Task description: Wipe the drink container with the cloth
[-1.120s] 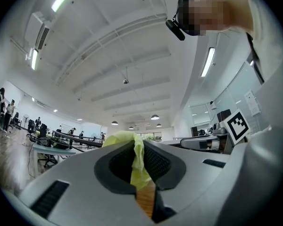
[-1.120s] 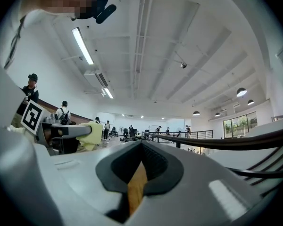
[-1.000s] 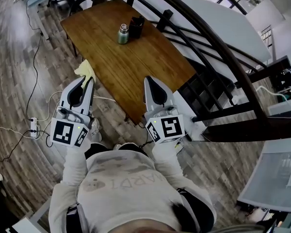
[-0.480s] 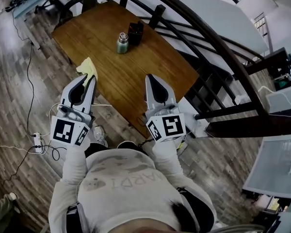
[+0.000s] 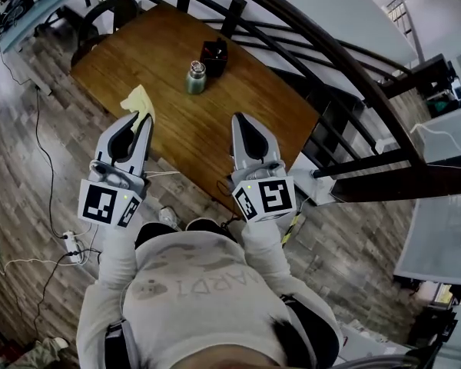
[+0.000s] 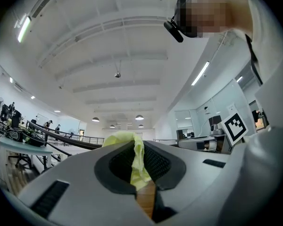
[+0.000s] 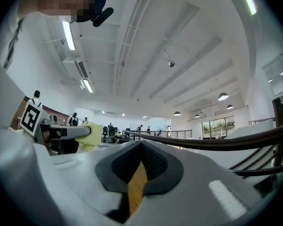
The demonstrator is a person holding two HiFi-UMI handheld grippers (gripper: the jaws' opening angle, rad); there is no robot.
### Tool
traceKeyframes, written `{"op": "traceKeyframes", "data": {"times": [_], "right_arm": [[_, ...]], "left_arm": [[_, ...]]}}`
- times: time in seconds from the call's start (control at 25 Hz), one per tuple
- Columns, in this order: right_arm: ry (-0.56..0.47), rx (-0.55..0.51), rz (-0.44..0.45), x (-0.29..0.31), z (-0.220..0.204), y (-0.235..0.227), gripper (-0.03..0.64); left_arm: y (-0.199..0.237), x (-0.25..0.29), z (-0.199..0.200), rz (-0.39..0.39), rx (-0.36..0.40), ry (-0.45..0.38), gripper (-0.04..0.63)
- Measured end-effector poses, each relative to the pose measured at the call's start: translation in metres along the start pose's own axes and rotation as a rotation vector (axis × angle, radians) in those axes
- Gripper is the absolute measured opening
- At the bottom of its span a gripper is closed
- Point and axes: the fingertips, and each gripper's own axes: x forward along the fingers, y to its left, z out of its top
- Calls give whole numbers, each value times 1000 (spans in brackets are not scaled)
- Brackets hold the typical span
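A green drink container (image 5: 196, 78) with a silver cap stands upright on the far half of the brown wooden table (image 5: 161, 52). My left gripper (image 5: 144, 120) is shut on a yellow cloth (image 5: 138, 101), which sticks out past its tips over the table's near left edge. The left gripper view shows the cloth (image 6: 134, 158) pinched between the dark pads. My right gripper (image 5: 240, 121) hovers over the table's near corner, shut, with nothing in it. In the right gripper view, only wood shows below the closed pads (image 7: 151, 166), and the cloth (image 7: 91, 142) appears at left. Both grippers are well short of the container.
A black box (image 5: 213, 54) stands just behind the container. A dark curved railing (image 5: 346, 68) runs along the table's right side. A chair (image 5: 107, 14) sits at the far end. Cables and a power strip (image 5: 73, 244) lie on the wooden floor at left.
The table and container have shifted closer and lower in the head view as the person has moved toward them. Both grippers keep their pose, the cloth still held in the left.
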Motion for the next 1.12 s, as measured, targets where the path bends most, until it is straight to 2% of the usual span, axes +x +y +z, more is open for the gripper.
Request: {"op": "traceKeyframes", "data": {"times": [0.28, 0.52, 1.12], "right_arm": [[-4, -7, -56, 28, -2, 20, 11], [13, -11, -83, 38, -7, 29, 11], [51, -19, -97, 83, -17, 10, 11]], "left_arm": [[39, 2, -2, -65, -5, 1, 29], [52, 2, -9, -105, -23, 4, 29], [83, 30, -25, -111, -36, 30, 29]]}}
